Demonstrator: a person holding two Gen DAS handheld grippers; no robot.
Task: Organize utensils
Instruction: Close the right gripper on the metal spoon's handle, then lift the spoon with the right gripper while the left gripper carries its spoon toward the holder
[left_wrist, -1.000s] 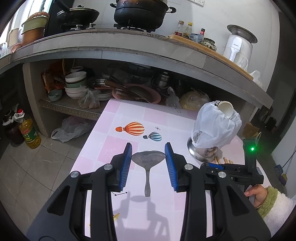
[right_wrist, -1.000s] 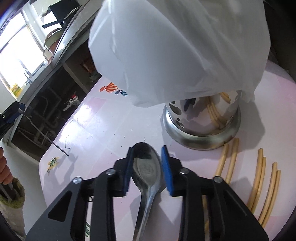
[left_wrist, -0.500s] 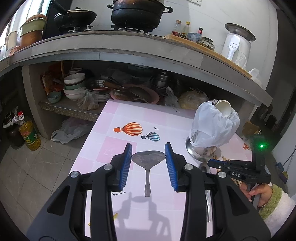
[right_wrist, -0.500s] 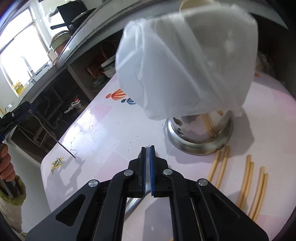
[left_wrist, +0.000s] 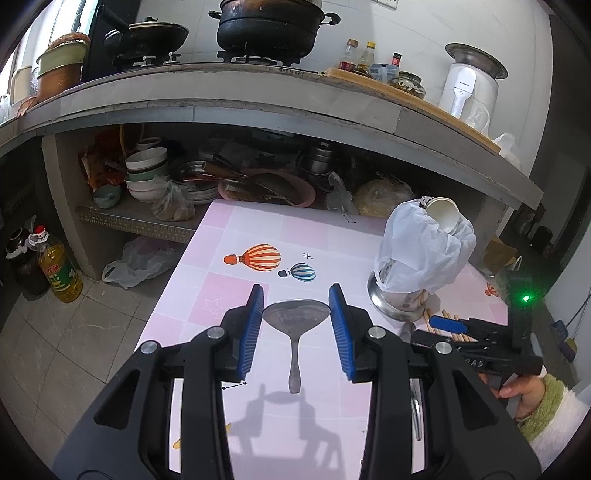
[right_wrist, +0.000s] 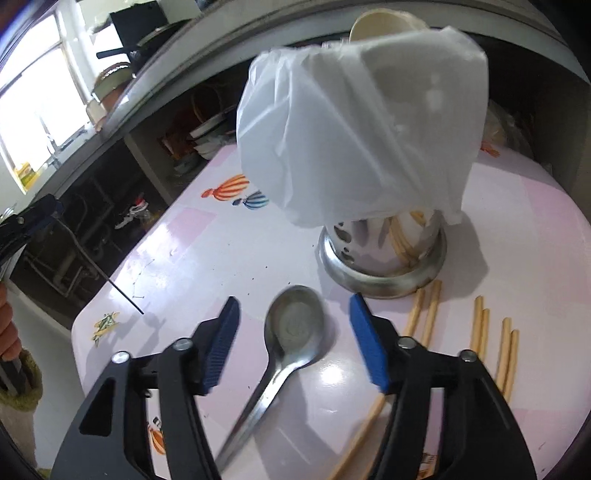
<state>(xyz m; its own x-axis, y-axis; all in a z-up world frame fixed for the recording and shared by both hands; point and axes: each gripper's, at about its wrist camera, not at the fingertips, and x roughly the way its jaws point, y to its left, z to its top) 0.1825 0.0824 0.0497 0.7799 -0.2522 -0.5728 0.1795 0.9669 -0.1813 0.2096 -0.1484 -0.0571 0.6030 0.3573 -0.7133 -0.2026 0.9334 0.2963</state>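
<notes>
Right now the right gripper (right_wrist: 293, 341) stands wide, its jaws having just been opening, with one steel spoon (right_wrist: 291, 332) lying flat on the pink counter (right_wrist: 207, 258) between the blue pads (right_wrist: 223, 343); neither pad touches it. The spoon's bowl faces up and its handle runs back under the gripper. Just beyond the bowl stands one perforated steel utensil holder (right_wrist: 384, 266) with a white plastic bag (right_wrist: 362, 140) draped over its top and one pale cup (right_wrist: 376, 22) poking out above. A few chopsticks stand inside the holder. On the counter to its right lie loose chopsticks (right_wrist: 480, 332): two by the holder's base, two more beside them, two further right, and one slanting under the right gripper's finger, seven that I can count.

The left gripper (left_wrist: 296, 325) is partly open and empty, hovering over one flat metal spatula (left_wrist: 295, 325) that lies on the counter, blade away, handle toward the camera. Its pads do not press on it. Two balloon prints (left_wrist: 258, 257) decorate the counter beyond it.
</notes>
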